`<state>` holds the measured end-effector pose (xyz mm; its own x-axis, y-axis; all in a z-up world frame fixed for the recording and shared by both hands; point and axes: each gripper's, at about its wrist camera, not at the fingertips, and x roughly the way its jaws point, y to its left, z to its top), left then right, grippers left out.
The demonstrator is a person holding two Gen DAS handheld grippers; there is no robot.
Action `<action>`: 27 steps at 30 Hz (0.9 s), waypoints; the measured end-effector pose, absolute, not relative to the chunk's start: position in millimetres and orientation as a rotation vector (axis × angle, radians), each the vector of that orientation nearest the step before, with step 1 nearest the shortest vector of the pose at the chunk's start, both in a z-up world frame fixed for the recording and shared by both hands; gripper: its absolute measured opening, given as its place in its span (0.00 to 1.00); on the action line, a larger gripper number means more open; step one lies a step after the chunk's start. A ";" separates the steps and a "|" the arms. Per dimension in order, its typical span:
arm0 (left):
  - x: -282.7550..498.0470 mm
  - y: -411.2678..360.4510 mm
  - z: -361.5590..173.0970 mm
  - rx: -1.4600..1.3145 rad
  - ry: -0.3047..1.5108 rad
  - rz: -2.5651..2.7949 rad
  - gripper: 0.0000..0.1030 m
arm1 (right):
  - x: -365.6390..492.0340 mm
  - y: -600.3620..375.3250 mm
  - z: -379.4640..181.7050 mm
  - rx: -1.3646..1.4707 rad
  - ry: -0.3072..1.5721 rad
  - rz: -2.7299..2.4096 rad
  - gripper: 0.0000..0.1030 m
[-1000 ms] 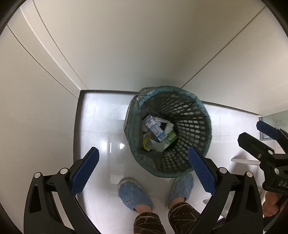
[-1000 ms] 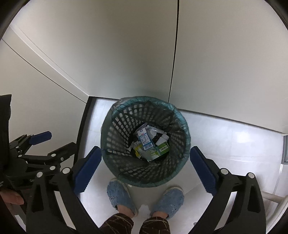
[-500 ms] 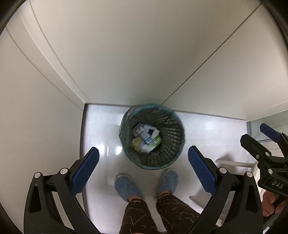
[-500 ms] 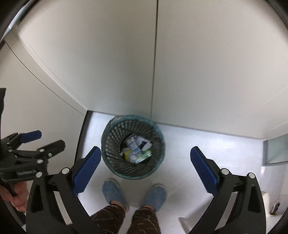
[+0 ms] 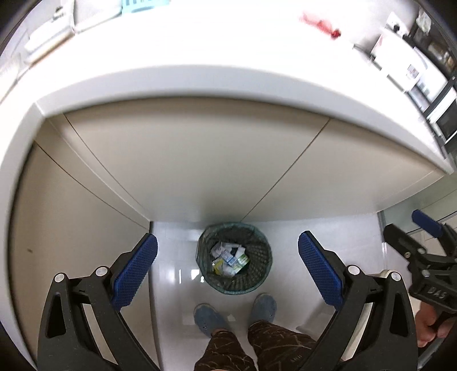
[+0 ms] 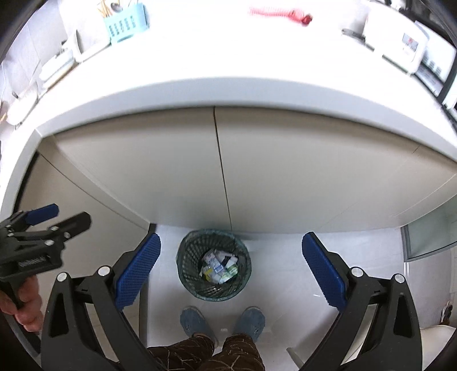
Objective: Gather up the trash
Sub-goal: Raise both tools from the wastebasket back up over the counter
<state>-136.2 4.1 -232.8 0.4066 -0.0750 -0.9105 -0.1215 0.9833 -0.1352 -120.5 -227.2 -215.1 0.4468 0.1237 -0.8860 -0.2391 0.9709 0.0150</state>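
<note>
Left wrist view: left gripper (image 5: pixel 227 275) has its fingers spread wide, nothing between the blue pads (image 5: pixel 134 275). Far below, a green mesh trash basket (image 5: pixel 258 278) stands on the white floor (image 5: pixel 288 231), just in front of the cabinet doors (image 5: pixel 200 159). Trash (image 5: pixel 228 258) sits in its bottom: crumpled cartons and paper, labels too small to read. Two blue slippers (image 5: pixel 210 315) point at the basket, near it but apart; patterned brown trouser legs cut off at the frame bottom. The bench (image 5: pixel 200 48) on top is overexposed and blurred; a red item (image 5: pixel 321 24) and a white appliance (image 5: pixel 400 57) are only vaguely readable. Right gripper (image 5: pixel 411 237) enters at the right edge, partly cropped, one hand (image 5: pixel 428 325) on its handle.

Right wrist view: right gripper (image 6: pixel 231 274) is likewise wide open and holding nothing. Same trash basket (image 6: pixel 187 274) between the pads in frame, trash (image 6: pixel 218 265) inside, slippers (image 6: pixel 194 319) below it. Bench (image 6: pixel 214 51) is sharper here: a light blue utensil holder (image 6: pixel 125 24) back left, red item (image 6: pixel 281 14), white appliance (image 6: pixel 400 42) at right. Left gripper (image 6: pixel 60 214) shows at the left edge with fingers parted, hand (image 6: pixel 27 302) partly cropped. Far-left bench clutter is indistinct.
</note>
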 end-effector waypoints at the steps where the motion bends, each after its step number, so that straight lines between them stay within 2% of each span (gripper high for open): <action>1: -137.0 4.5 -219.3 -0.186 1.140 0.025 0.94 | -120.3 -228.2 -206.3 -0.112 1.081 0.226 0.92; 13: -129.5 5.4 -118.2 -0.180 1.063 -0.001 0.94 | -122.2 -251.9 -93.2 -0.045 0.949 0.144 0.92; 27: -70.0 -0.9 -57.0 -0.190 1.020 0.007 0.94 | -68.1 -281.0 -43.8 -0.025 0.896 0.115 0.92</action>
